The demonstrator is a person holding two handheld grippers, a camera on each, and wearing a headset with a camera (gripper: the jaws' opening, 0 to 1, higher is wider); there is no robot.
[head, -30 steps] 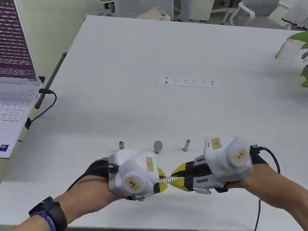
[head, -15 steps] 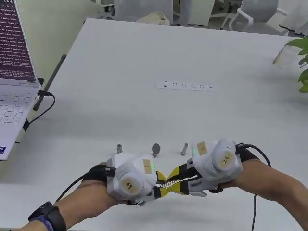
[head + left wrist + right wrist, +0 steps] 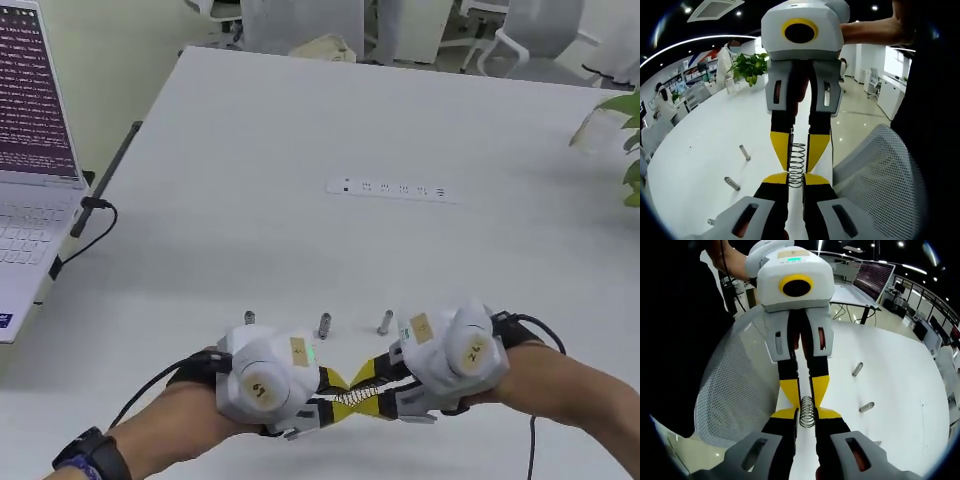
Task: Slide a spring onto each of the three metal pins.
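Silver open-coiled spring (image 3: 352,397), seemingly pinched by left gripper (image 3: 796,177) and right gripper (image 3: 807,414)

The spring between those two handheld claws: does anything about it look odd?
Somewhat. The spring is clamped at both ends at once, one end in the left gripper and the other in the right gripper, so it bridges the gap between them. The three pins sit apart from it on the table.
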